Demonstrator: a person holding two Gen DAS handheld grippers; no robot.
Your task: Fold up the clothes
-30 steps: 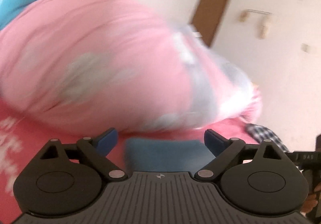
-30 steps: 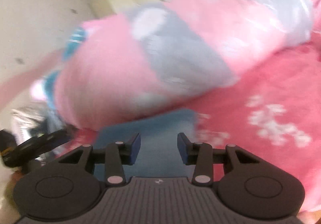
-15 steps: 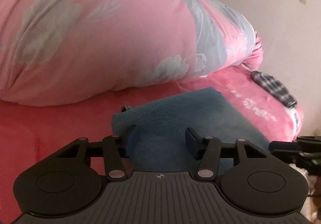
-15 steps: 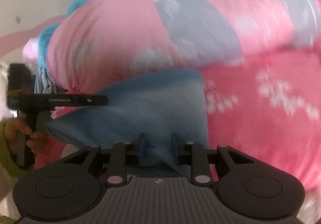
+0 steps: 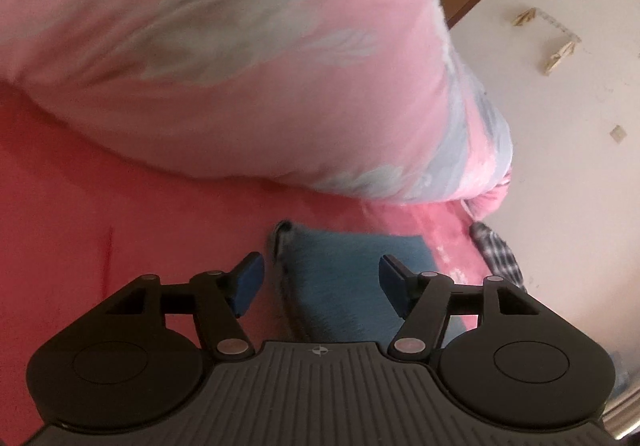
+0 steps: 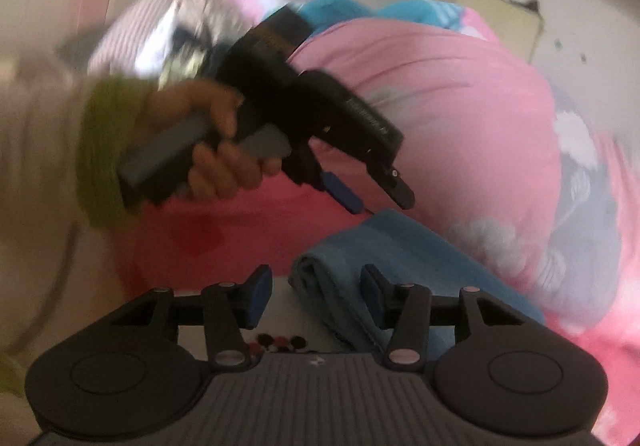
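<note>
Both grippers have just let go. Left gripper (image 5: pixel 320 280): jaws were pinched on the blue folded cloth (image 5: pixel 352 278) half a sec ago, have just been opening, now about half spread w/ cloth lying between the pads but untouched. Right gripper (image 6: pixel 316 296): same story, was clamped on the cloth's edge, jaws just opened to roughly mid-width, nothing gripped; folded edge sits in the gap, nearer the right-side pad, not pressed. Judgement: that fold looks laid down and released, so this garment is prob done or ready for one more fold.

Where it lies: in left wrist view the cloth sits straight ahead of the tips and under them, thick folded edge just inside the left pad, rest running off to the right-side pad, flat on the red bedsheet (image 5: pixel 120 206). Big pink floral duvet (image 5: pixel 240 66) bulges just beyond. From right wrist view, left gripper's tips hover just above the cloth's far corner, person's hand (image 6: pixel 216 142) on the handle. Frame's blurry.
</note>
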